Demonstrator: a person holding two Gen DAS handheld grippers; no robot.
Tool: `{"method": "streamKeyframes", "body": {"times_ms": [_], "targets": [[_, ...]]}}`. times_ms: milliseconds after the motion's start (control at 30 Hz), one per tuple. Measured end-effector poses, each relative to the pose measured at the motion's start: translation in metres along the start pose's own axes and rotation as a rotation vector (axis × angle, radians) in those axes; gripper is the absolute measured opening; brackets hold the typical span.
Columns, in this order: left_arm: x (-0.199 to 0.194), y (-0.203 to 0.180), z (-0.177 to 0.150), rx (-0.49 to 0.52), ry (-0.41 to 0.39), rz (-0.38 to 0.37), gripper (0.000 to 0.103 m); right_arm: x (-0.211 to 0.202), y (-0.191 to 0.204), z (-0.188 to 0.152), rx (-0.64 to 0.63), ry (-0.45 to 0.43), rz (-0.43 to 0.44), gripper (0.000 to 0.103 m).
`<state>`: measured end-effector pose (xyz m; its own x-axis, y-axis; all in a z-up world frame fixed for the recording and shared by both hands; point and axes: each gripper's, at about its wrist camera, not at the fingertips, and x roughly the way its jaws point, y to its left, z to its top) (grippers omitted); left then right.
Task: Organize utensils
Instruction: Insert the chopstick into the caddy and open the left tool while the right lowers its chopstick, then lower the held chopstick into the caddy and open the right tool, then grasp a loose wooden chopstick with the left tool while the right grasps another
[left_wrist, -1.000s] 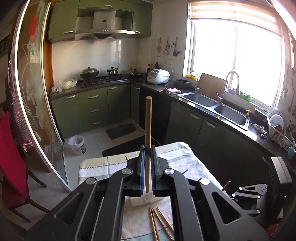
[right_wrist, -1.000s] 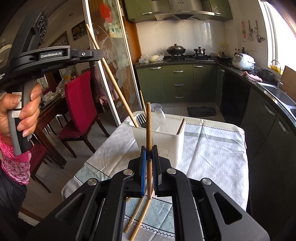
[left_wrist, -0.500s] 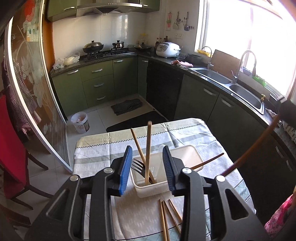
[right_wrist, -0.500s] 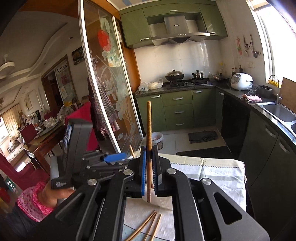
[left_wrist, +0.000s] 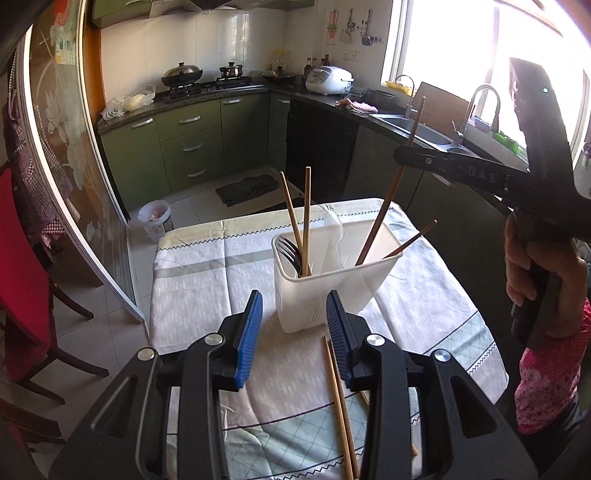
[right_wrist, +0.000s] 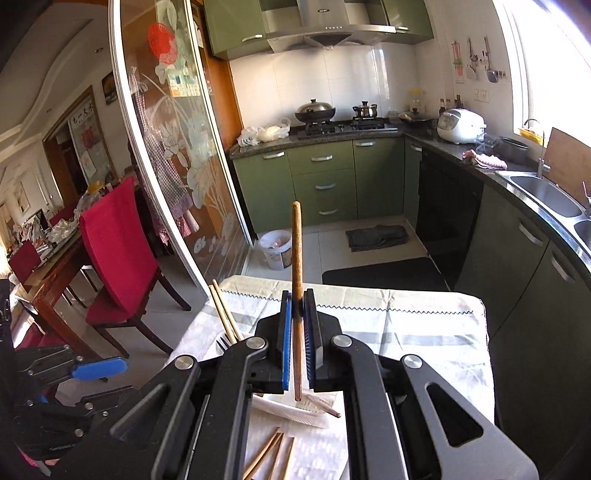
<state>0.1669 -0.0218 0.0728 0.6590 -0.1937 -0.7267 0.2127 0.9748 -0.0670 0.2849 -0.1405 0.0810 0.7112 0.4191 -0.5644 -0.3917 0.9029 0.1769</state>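
Having just opened empty after dropping 1 chopstick (left_wrist: 306, 218) into the holder (left_wrist: 334, 284) mid-frame, left gripper (left_wrist: 294, 334) dipping toward loose chopsticks (left_wrist: 341, 406), right gripper (right_wrist: 296, 347) clamping another chopstick (right_wrist: 297, 295).

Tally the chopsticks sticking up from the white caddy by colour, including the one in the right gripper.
Light wood chopsticks: 2
Dark brown chopsticks: 2, one clamped in the right gripper
Total: 4

Loose chopsticks (left_wrist: 341, 410) — ends behind the gripper
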Motion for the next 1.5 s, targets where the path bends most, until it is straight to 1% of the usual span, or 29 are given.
{"method": "streamKeyframes", "body": {"times_ms": [67, 100, 200, 300, 367, 433, 533, 600, 700, 767, 900, 1033, 1133, 1233, 1367, 1433, 1500], "targets": [[0.001, -0.001, -0.006, 0.0, 0.013, -0.001, 0.036, 0.01, 0.002, -0.005, -0.01, 0.026, -0.005, 0.008], [0.003, -0.003, -0.009, 0.004, 0.021, -0.002, 0.038, 0.012, 0.002, -0.008, -0.012, 0.032, -0.003, 0.008], [0.011, -0.007, -0.016, 0.014, 0.05, -0.005, 0.04, 0.006, 0.004, -0.014, -0.02, 0.024, 0.008, 0.009], [0.03, -0.014, -0.025, 0.02, 0.104, -0.015, 0.04, -0.028, 0.011, -0.02, -0.032, -0.03, 0.04, 0.01], [0.049, -0.018, -0.035, 0.016, 0.155, -0.022, 0.04, -0.058, 0.016, -0.03, -0.049, -0.066, 0.073, 0.017], [0.072, -0.023, -0.047, 0.009, 0.222, -0.031, 0.04, -0.082, 0.02, -0.044, -0.071, -0.086, 0.095, 0.021], [0.11, -0.029, -0.064, 0.006, 0.323, -0.033, 0.04, -0.103, 0.021, -0.073, -0.09, -0.067, 0.115, 0.021], [0.134, -0.031, -0.073, -0.002, 0.387, -0.037, 0.04, -0.107, 0.016, -0.094, -0.091, -0.035, 0.113, 0.021], [0.157, -0.032, -0.082, -0.017, 0.445, -0.036, 0.04, -0.104, 0.002, -0.125, -0.058, 0.022, 0.112, 0.021], [0.165, -0.033, -0.084, -0.012, 0.459, -0.023, 0.039, -0.099, -0.01, -0.142, -0.027, 0.057, 0.108, 0.023], [0.172, -0.039, -0.085, 0.013, 0.469, 0.005, 0.039, -0.087, -0.034, -0.166, 0.034, 0.1, 0.11, 0.023], [0.177, -0.043, -0.087, 0.035, 0.477, 0.038, 0.037, -0.08, -0.044, -0.174, 0.055, 0.116, 0.124, 0.023], [0.184, -0.047, -0.091, 0.037, 0.497, 0.042, 0.035, -0.075, -0.043, -0.173, 0.051, 0.125, 0.136, 0.023], [0.186, -0.051, -0.091, 0.049, 0.497, 0.047, 0.034, -0.07, -0.041, -0.173, 0.047, 0.136, 0.144, 0.023], [0.189, -0.061, -0.095, 0.065, 0.514, 0.041, 0.02, -0.054, -0.035, -0.174, 0.039, 0.18, 0.138, 0.027], [0.19, -0.068, -0.096, 0.074, 0.511, 0.043, 0.018, -0.043, -0.03, -0.176, 0.031, 0.216, 0.133, 0.027], [0.19, -0.068, -0.096, 0.058, 0.512, 0.036, 0.016, -0.03, -0.026, -0.18, 0.026, 0.251, 0.125, 0.027]]}}
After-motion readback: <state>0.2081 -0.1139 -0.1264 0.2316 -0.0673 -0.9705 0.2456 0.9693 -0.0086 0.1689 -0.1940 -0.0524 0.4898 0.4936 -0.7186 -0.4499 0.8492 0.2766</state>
